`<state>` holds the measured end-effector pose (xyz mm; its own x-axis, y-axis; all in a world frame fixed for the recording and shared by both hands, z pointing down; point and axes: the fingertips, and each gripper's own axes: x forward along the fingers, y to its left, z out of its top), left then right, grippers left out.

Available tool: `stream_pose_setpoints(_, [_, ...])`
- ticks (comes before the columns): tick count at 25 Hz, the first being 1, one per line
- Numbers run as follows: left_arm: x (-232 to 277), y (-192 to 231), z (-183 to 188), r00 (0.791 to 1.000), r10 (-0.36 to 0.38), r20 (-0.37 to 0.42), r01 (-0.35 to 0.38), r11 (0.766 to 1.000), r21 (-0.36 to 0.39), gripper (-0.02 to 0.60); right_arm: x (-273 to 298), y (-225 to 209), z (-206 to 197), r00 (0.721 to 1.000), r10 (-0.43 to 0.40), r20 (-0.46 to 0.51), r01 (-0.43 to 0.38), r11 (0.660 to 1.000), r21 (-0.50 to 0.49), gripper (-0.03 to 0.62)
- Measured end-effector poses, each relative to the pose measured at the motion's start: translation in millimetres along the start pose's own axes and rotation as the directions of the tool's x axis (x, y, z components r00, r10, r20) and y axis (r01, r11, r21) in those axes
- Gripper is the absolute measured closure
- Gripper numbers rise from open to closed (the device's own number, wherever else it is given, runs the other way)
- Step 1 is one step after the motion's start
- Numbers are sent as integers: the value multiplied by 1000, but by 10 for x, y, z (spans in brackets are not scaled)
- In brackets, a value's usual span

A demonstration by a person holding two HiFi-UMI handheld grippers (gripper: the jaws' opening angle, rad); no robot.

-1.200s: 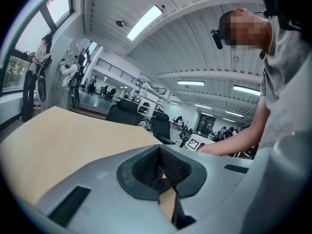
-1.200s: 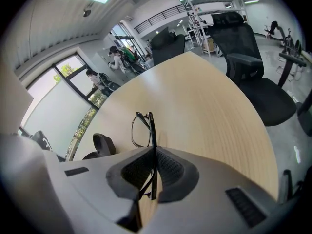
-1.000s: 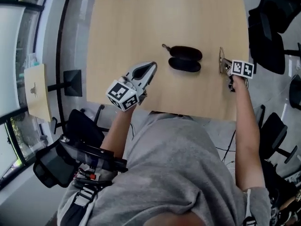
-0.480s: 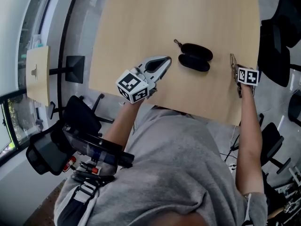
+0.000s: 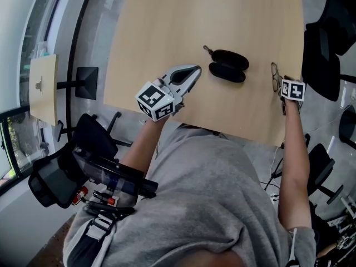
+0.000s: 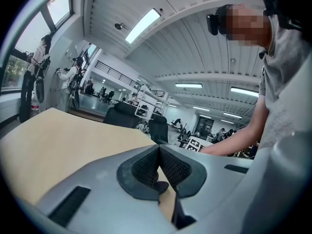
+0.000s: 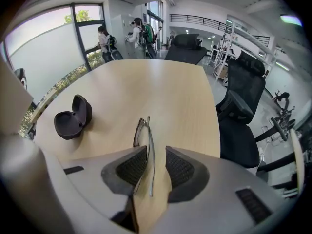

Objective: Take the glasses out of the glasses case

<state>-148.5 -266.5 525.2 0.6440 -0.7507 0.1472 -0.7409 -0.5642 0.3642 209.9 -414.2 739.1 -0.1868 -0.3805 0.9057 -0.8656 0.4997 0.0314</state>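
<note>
The right gripper (image 7: 155, 161) is opening its jaws, and the thin-framed folded glasses (image 7: 144, 143) lie between the pads on the pale wooden worktop (image 7: 146, 87), no longer pinched. The left gripper (image 6: 159, 152) hovers over the near edge with its jaws fully together and nothing in them. Between the two grippers sits the black oval clamshell glasses case (image 5: 228, 66), open, well apart from the glasses. Black office chairs (image 7: 239, 111) stand past the worktop's right edge, and tall windows (image 7: 53, 52) line the far wall. The glasses lie near that right edge, long axis pointing straight away from the right gripper. The case's long axis runs across it.
</note>
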Motion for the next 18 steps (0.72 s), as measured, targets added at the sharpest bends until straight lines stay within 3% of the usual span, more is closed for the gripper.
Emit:
stream_pose_setpoints(5, [-32,-77,38,1000,-5,14,5,1000,10,577,-248,-28,120,997,-21,74,21,1000,5,488])
stream_pose_setpoints(10, [-66,-271,137,999,-20,41,19,999,35,577,-725,23,354,977,-24,211,27,1000,-8,488])
stream_pose_setpoints(14, [-120,-459,245,997,-33,71,29,998,61,577,-1274,169,566,938,-5,346,17,999,-33,488])
stream_pose_setpoints(18, [-243,-622,386,994,-38,107,29,996,86,577,-1907,396,754,876,24,481,7,998,-63,490])
